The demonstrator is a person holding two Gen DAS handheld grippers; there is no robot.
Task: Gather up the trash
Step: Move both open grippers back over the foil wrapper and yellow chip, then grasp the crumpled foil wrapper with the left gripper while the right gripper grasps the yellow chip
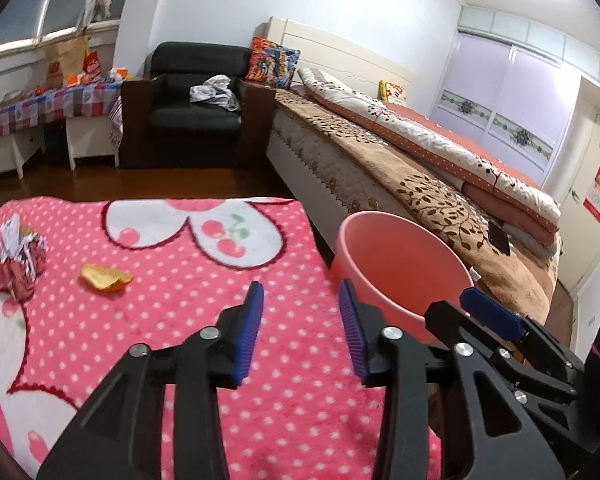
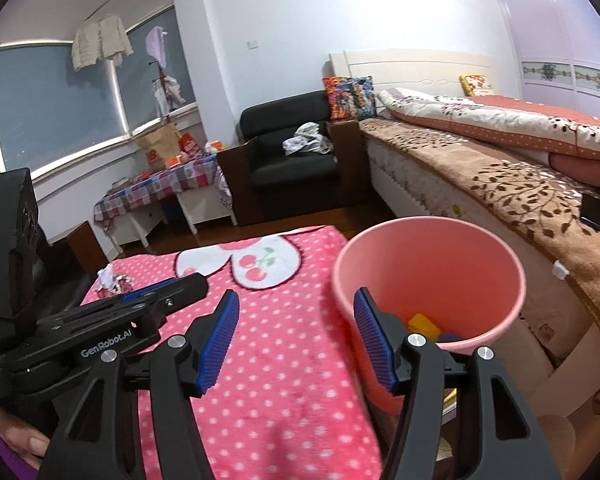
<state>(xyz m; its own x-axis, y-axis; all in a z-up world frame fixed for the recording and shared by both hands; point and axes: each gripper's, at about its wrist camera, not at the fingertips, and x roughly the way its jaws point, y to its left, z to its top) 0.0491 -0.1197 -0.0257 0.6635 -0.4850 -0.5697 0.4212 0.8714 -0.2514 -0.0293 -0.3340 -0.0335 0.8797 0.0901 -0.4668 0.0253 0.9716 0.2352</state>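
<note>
2 pieces of trash lie on the pink dotted blanket [image 1: 204,320] that covers the desk, both at its far left, well apart from the pink bin [image 2: 428,280] standing just beside the desk's right edge, between desk and bed [image 1: 420,168]. The bin already holds a few scraps at its bottom, yellow and dark. The larger piece is a crumpled red-and-white wrapper [image 1: 20,260]; the smaller, an orange peel [image 1: 106,278], lies just right of it and nearer.

Both tools hover empty: the left tongs [image 1: 300,332] stand apart over the blanket, and the right tongs [image 2: 294,340] stand apart at the bin's near rim.

The left tongs seem best placed for the next pick. I judge the wrapper needs a wide gape and a low approach, pressing lightly into the plush pile. The thin peel wants its raised edge pinched.
</note>
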